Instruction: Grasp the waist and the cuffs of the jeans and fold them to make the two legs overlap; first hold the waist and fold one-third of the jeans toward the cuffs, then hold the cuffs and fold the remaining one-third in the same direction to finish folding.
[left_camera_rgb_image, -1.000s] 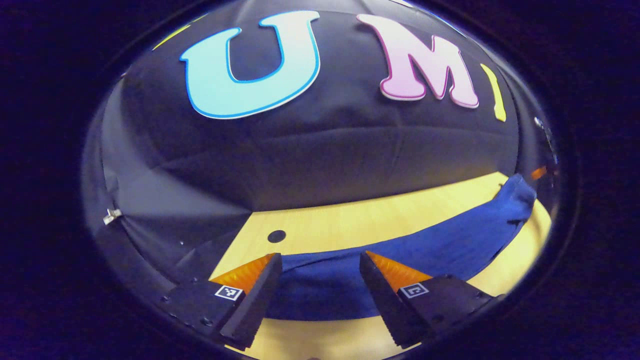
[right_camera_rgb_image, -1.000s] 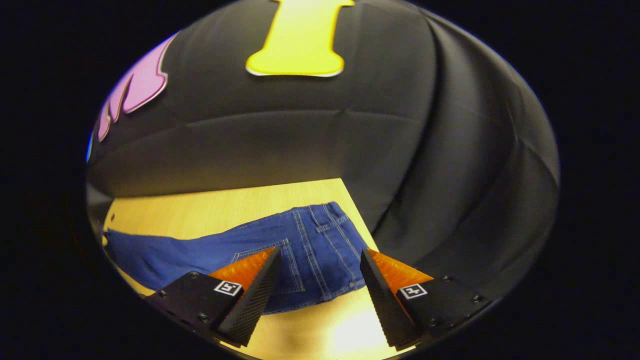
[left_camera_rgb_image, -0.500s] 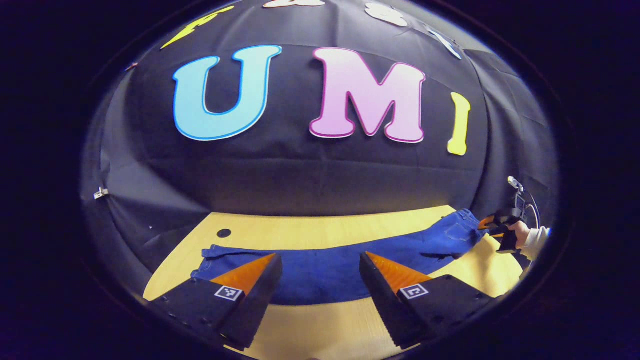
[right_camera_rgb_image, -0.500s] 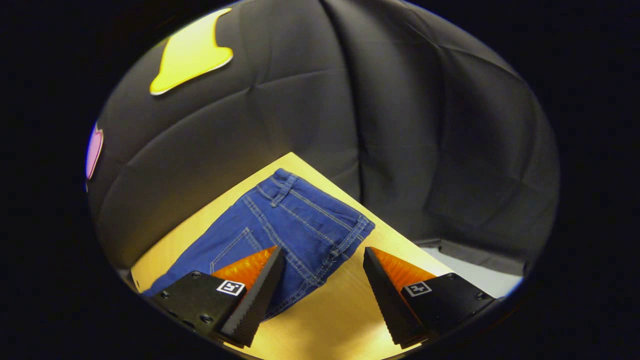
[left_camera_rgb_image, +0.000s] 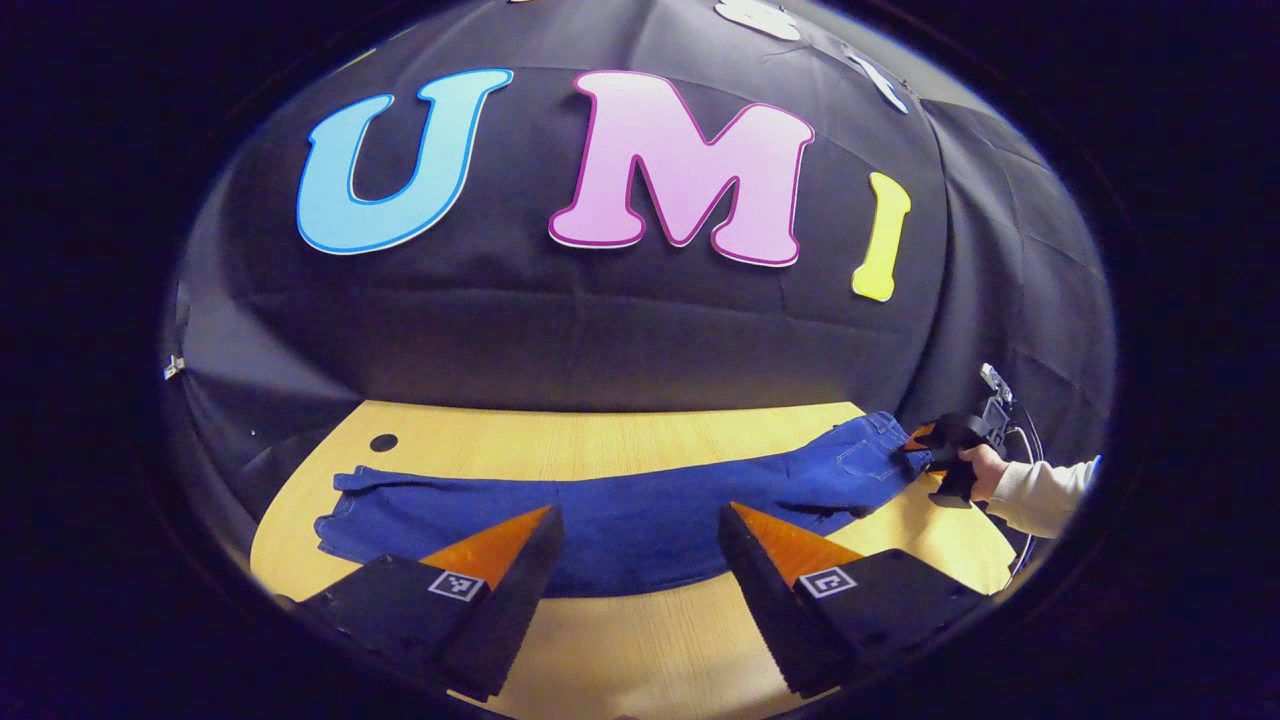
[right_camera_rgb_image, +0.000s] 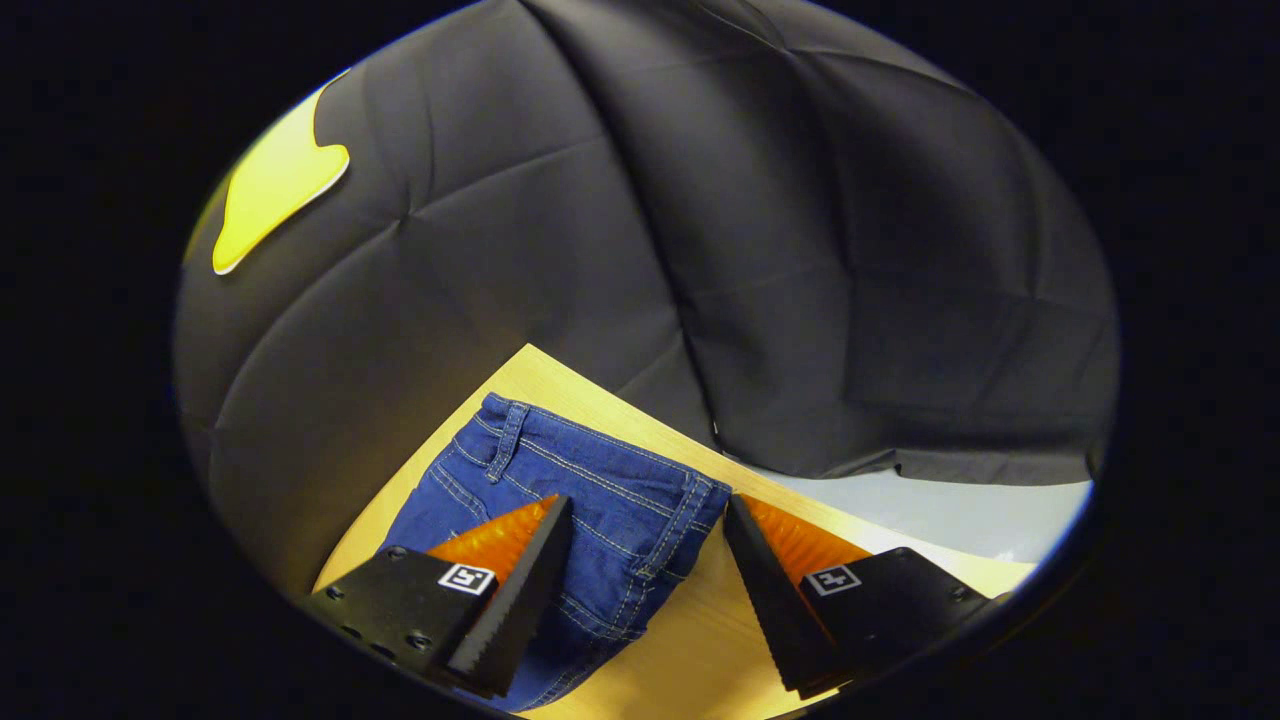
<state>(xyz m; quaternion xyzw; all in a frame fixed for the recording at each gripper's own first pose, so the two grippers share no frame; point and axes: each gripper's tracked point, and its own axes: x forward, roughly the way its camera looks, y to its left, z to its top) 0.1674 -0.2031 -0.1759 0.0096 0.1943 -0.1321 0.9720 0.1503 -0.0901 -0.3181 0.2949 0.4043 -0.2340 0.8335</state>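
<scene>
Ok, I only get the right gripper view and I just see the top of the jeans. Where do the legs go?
Observer: In the left gripper view the jeans lie stretched flat along the table, with the cuffs at the end far from your waist.
Operator: Is the other gripper grabbing them?
Observer: No. The left gripper is open, pointing at the middle of the legs.
Operator: Can you see my gripper?
Observer: Yes. The right gripper is at the waist edge, held by a hand in a light sleeve.
</scene>
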